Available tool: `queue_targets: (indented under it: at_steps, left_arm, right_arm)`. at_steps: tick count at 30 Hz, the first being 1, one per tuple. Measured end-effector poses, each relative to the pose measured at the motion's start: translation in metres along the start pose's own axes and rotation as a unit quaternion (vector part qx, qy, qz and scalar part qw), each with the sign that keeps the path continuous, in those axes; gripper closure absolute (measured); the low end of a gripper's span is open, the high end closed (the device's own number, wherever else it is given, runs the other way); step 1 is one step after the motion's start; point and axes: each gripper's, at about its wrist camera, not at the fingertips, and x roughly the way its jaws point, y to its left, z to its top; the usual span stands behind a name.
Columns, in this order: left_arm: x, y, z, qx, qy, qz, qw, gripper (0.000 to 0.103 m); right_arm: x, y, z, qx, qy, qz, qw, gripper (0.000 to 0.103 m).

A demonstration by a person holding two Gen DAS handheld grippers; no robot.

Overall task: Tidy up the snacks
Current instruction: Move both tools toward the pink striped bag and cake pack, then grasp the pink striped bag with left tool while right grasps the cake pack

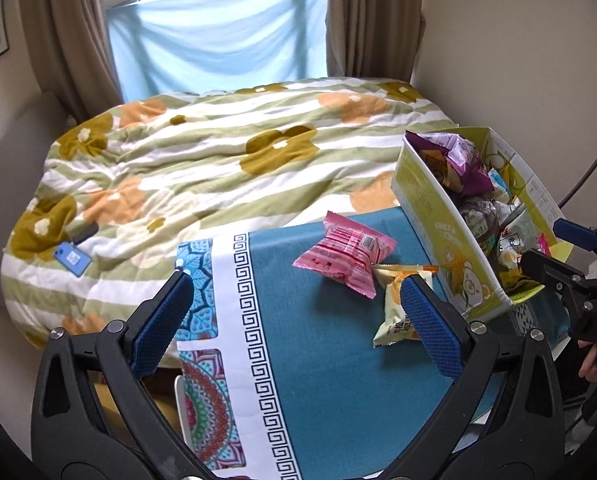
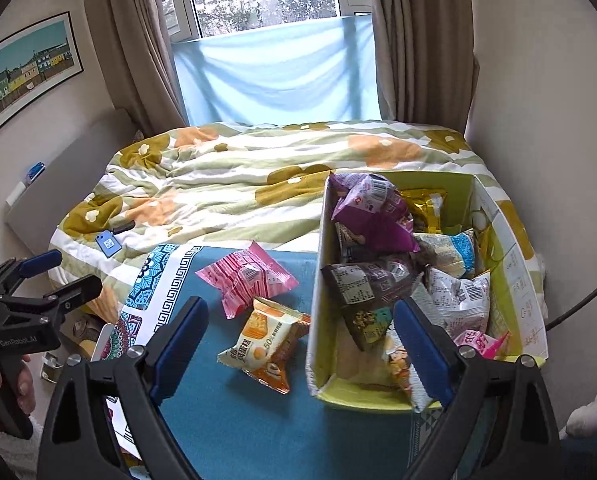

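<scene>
Right gripper (image 2: 298,356): jaws wide apart, nothing between the pads, hanging above the teal cloth (image 2: 238,432) with its right finger over the near end of the box (image 2: 318,312).
Left gripper (image 1: 298,324): jaws also spread and empty; seen from the right wrist it sits at about 9 o'clock, well away from the packets.
Pink packet (image 2: 246,278): loose on the cloth, just left of the box, at about 11 o'clock from the right gripper.
Orange packet (image 2: 264,350): touching the pink one's near corner, close to the box wall, at roughly 10 o'clock between the right fingers.
Box: open top, already heaped with wrappers (purple, brown, white, gold), standing at the cloth's right side next to the quilt (image 2: 226,184).
Risk, grip: puffy foil may squirt out if pinched at the middle; a sealed edge looks safer.
Risk, knock: a finger reaching for the orange packet could shove the box wall or drag the pink packet along.
Risk, overflow: a packet dropped on the heap may slide back out.
Orange packet axis: long axis runs 11 to 5 o'clock in the right view, print facing up.
Pink packet axis: roughly 10 to 4 o'clock, barcode up.
</scene>
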Motion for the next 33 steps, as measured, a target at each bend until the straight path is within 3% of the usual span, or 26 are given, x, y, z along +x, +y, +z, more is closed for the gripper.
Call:
queue_targets:
  at_steps: [8, 13, 19, 25, 29, 31, 33]
  left_arm:
    - [0.054, 0.02, 0.035, 0.074, 0.043, -0.084, 0.9928, 0.001]
    - [0.098, 0.006, 0.05, 0.124, 0.07, -0.124, 0.9819, 0.001]
    - [0.163, -0.022, 0.05, 0.15, 0.122, -0.173, 0.9657, 0.001]
    - [0.222, -0.046, 0.036, 0.174, 0.164, -0.18, 0.9542, 0.001]
    - [0.247, -0.048, 0.029, 0.17, 0.183, -0.181, 0.9514, 0.002]
    - [0.255, -0.048, 0.027, 0.164, 0.19, -0.182, 0.9508, 0.007]
    - [0.263, -0.048, 0.024, 0.155, 0.198, -0.187, 0.9496, 0.019]
  right_arm:
    - [0.034, 0.044, -0.006, 0.061, 0.016, -0.033, 0.997, 0.011]
    - [0.056, 0.061, -0.018, 0.112, 0.026, -0.057, 0.992, 0.011]
    - [0.097, 0.072, -0.039, 0.137, 0.058, -0.091, 0.985, 0.011]
    - [0.134, 0.072, -0.055, 0.151, 0.077, -0.111, 0.979, 0.011]
    - [0.154, 0.072, -0.06, 0.15, 0.079, -0.126, 0.977, 0.011]
    - [0.163, 0.07, -0.061, 0.151, 0.08, -0.135, 0.976, 0.011]
    - [0.169, 0.068, -0.061, 0.156, 0.081, -0.139, 0.974, 0.013]
